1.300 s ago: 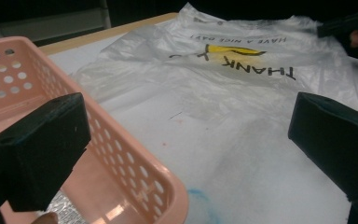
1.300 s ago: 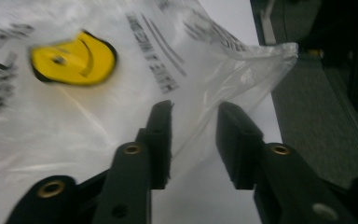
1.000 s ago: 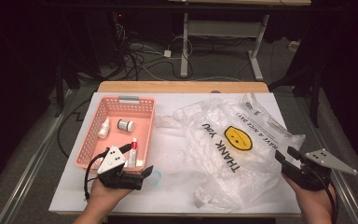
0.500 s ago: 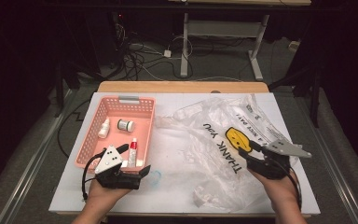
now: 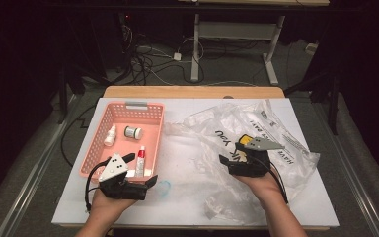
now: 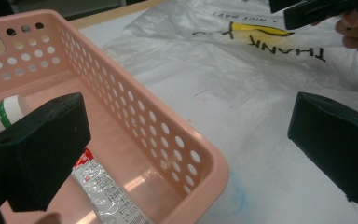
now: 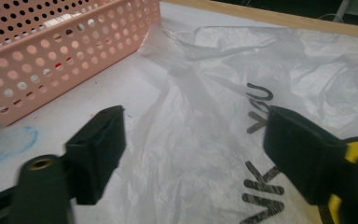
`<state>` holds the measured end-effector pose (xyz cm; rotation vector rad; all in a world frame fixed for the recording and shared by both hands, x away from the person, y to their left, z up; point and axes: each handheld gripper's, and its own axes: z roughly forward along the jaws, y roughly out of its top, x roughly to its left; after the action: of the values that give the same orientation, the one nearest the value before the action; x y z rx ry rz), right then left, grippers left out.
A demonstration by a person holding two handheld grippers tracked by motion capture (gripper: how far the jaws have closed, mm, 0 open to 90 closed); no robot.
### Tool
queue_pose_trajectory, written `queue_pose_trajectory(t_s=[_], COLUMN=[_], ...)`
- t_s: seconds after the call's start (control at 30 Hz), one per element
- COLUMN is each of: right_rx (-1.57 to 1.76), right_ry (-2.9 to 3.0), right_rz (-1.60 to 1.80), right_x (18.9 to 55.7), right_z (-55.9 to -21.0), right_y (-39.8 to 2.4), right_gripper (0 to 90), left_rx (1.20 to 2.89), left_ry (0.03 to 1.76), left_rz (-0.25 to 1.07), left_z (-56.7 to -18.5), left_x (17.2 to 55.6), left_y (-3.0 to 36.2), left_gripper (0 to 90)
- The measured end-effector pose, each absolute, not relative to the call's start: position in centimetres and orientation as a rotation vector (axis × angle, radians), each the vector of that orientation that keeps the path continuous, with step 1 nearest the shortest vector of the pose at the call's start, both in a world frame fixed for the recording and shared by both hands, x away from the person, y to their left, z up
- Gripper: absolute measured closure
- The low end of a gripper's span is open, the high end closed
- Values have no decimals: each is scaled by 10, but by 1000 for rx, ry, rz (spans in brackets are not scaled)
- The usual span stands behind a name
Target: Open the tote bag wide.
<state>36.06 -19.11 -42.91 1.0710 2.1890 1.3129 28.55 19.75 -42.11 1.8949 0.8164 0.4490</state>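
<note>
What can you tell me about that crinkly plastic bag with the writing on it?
The plastic bag is thin, clear and crumpled, lying spread flat on the white table right of the pink basket. It bears black THANK YOU lettering and a yellow smiley. The right gripper hovers over its middle, jaws just opened wide, nothing pinched between them.

Left of the pink basket point(image 5: 128, 132), only a narrow bare strip of white table point(image 5: 74, 197). Right of it, an open lane up to the crumpled plastic bag point(image 5: 256, 133). Farther right, blocked by the bag, spread almost to the table edge.
</note>
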Motion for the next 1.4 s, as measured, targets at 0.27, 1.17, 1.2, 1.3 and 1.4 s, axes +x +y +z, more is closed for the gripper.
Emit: queue_pose_trajectory(t_s=[0.27,1.17,1.2,1.3,1.4], right_rx=[1020,953,953,972,975], right_ry=[2242,2462,2458,2451,2453], right_rz=[1290,1016,1023,1030,1032], right_x=[364,375,375,376,377], right_z=[-437,-480,-480,-479,-478], right_y=[-172,-140,-141,-145,-147], right_gripper=[46,438,469,568,673], left_rx=[1859,1869,1870,1871,1871], left_ry=[811,800,798,797,799], left_rz=[443,454,455,456,457], left_z=[-421,-422,-422,-422,-422], left_x=[282,274,274,274,275], left_y=[200,202,202,203,203], left_gripper=[0,0,0,0,0])
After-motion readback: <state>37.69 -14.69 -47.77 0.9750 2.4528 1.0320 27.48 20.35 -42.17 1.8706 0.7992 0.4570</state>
